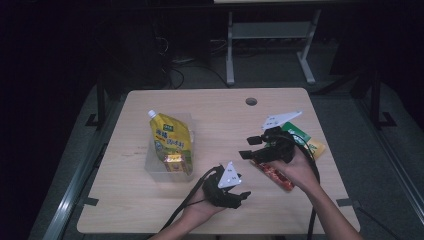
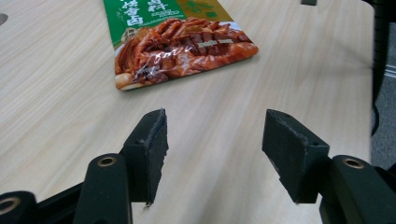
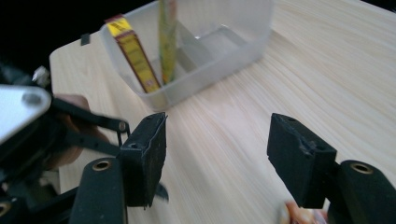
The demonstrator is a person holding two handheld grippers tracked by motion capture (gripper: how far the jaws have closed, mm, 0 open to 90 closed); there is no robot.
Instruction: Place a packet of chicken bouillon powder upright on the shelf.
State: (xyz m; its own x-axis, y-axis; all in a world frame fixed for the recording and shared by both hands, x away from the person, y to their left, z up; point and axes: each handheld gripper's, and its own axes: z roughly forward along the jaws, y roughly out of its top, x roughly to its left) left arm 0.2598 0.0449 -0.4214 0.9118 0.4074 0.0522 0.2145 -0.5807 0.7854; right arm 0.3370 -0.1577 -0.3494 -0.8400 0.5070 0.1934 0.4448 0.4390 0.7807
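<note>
In the left gripper view the top edge cuts off the upper part of the red-and-green food packet (image 2: 180, 44), and its print is too small to read; in the high view the right hand (image 1: 296, 167) and right gripper (image 1: 255, 147) hide the middle of that packet. In the right gripper view the top edge cuts off the yellow pouch (image 3: 167, 39) standing in the clear bin (image 3: 219, 63); the small yellow-and-red box (image 3: 133, 53) beside it bears illegible print; the left gripper (image 3: 28, 135) is blurred and cut off at the left edge.
</note>
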